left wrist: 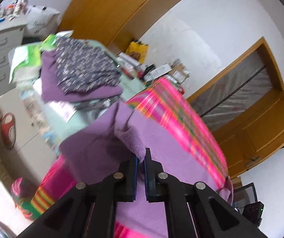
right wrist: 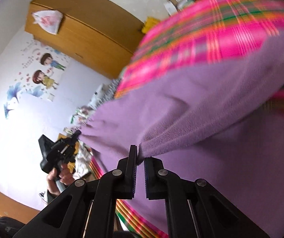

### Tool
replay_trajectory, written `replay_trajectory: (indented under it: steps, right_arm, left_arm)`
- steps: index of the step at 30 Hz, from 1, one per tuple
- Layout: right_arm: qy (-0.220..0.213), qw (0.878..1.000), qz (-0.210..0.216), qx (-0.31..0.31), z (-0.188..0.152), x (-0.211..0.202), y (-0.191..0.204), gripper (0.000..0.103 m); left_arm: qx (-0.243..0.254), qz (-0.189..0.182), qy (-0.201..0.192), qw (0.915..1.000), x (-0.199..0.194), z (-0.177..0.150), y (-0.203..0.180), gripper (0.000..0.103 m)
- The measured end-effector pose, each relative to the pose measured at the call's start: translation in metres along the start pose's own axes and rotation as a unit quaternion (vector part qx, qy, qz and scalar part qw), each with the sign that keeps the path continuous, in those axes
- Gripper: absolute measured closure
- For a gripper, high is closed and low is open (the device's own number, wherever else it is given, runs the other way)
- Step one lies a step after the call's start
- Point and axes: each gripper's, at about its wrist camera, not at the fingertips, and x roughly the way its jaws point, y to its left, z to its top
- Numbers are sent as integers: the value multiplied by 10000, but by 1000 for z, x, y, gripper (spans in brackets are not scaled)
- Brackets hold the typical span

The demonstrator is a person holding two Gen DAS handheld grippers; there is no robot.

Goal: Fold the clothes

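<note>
Your left hand-held gripper (left wrist: 140,159) is clenched on a bunched corner of the purple fleece garment (left wrist: 171,154); the nap of the fabric shows right between the blue pads (left wrist: 135,168). Your right hand-held gripper (right wrist: 140,156) is clamped on another pinched fold of the same purple fleece garment (right wrist: 211,109), jaws nearly together with cloth between them.

The fleece is stretched between your two grippers and drapes over the pink striped blanket (left wrist: 181,111), which covers the surface under it. In the right wrist view the same pink striped blanket (right wrist: 211,29) shows above and beyond the fleece, badly motion-blurred.

From the right wrist view you can see your left hand-held gripper (right wrist: 76,136) off to the left, held by your hand (right wrist: 61,175), with the fleece edge running straight to its tips.

Left wrist view, behind the fleece: a stack of clothes with a dark patterned garment (left wrist: 86,67) on top of a purple garment (left wrist: 78,93), lying on a pale green surface. A grey drawer unit (left wrist: 1,45) stands at far left and a wooden wardrobe (left wrist: 122,6) behind. Right wrist view: a white plastic bag (right wrist: 46,20) lies on a wooden cabinet (right wrist: 86,33) and cartoon wall stickers (right wrist: 42,69) are on the wall.
</note>
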Motion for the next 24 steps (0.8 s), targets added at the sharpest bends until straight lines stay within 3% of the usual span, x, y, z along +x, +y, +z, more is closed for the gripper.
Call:
replay_trajectory:
  steps: [6, 14, 17, 20, 23, 24]
  right_arm:
    - [373, 9991, -148, 104, -21, 20, -17, 96]
    - [340, 9965, 96, -762, -32, 10, 34, 98]
    - [391, 9966, -65, -719, -36, 17, 27, 98]
    - [384, 9992, -34, -74, -36, 17, -4, 90]
    - [215, 9983, -75, 536, -32, 12, -25, 65]
    - [140, 9976, 19, 682, -30, 9, -30, 64]
  left_arm:
    - [-77, 250, 187, 9995, 6, -14, 16, 98]
    - [202, 147, -54, 9997, -11, -5, 2, 98]
    - [209, 226, 48, 9995, -3, -7, 2, 98]
    - [99, 218, 108, 9997, -1, -9, 7, 98]
    - [76, 89, 37, 9999, -7, -5, 5, 98]
    - [110, 39, -8, 9999, -10, -3, 1, 98]
